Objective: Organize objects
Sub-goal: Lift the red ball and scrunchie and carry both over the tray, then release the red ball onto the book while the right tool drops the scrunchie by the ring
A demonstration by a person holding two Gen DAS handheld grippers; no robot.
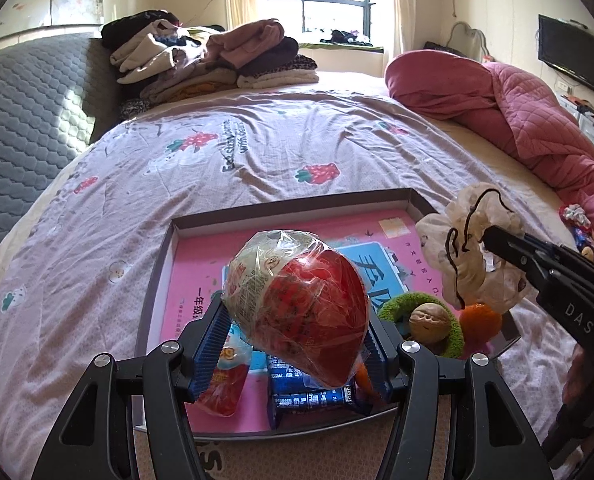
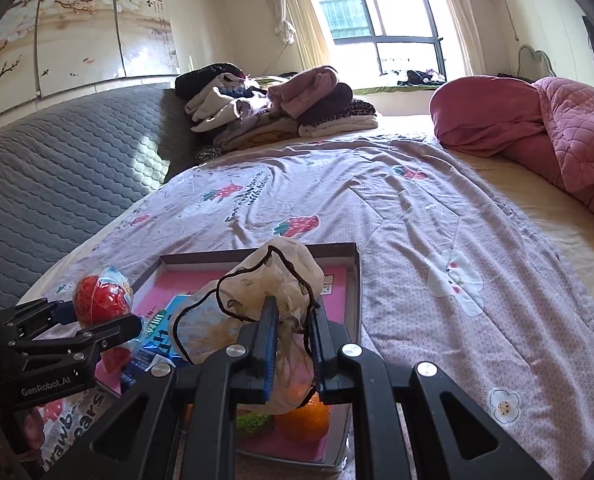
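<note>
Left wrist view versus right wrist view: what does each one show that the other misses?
Only the left wrist view shows a walnut on a green ring in the tray, and a wall TV. Only the right wrist view shows the painted blossom mural. Both show the tray, the wrapped red snack in the left gripper, and the sheer bag in the right gripper.

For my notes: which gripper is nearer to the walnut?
Left. The left gripper holds a wrapped ball just beside the walnut; the right gripper, gripping a scrunchie, is above, farther.
</note>
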